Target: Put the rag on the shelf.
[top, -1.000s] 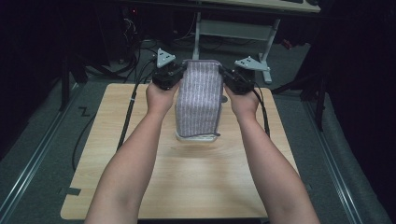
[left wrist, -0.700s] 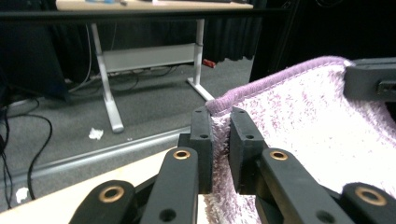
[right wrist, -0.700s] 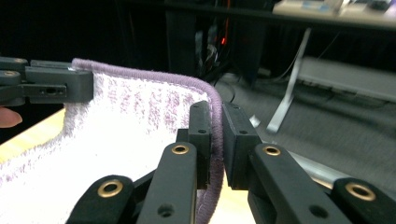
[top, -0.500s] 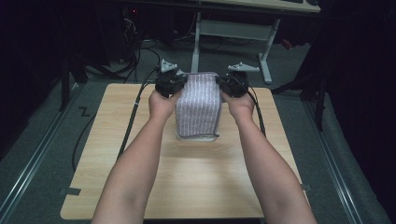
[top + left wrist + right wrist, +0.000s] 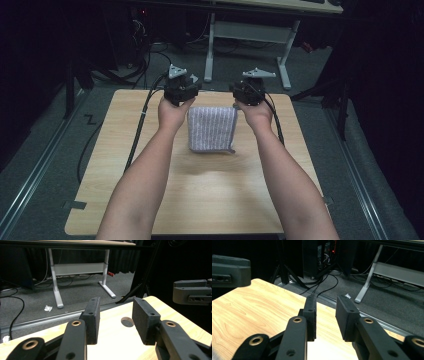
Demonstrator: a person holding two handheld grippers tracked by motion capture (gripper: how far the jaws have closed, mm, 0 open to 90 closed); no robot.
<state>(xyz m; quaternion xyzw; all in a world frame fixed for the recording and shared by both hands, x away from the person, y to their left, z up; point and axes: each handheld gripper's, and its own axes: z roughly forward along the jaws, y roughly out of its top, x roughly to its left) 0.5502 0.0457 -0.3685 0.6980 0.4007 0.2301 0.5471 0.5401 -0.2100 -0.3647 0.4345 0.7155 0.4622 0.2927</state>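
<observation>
Wooden table, light grain, rounded corners, sits on grey carpet. A round hole in the tabletop near the far edge shows in the left gripper view.

Behind the table: a white-legged desk across the far side of the room, with dark equipment and a tangle of cables on the floor to its left. A metal rail runs along the floor on the left of the table.

Two bare forearms come in from the bottom of the high view, both reaching to the far end of the table. Left hand and right hand are level with each other, one each side of the cloth.

Cloth: grey-purple with fine stripes, folded into a rough square, lying flat on the table toward the far edge, between the two hands. Its far corners sit just beside the hands; cannot tell if anything touches it.

Left gripper: jaws spread, clear gap, nothing between them, bare tabletop visible through the gap. Held above the far edge of the table, pointing away from the person.

Right gripper: jaws also apart, somewhat narrower gap, nothing held. Same pose, pointing past the far table edge toward the floor.

Each gripper carries a grey three-cornered plate on top, and a black cable trails back along the table.
</observation>
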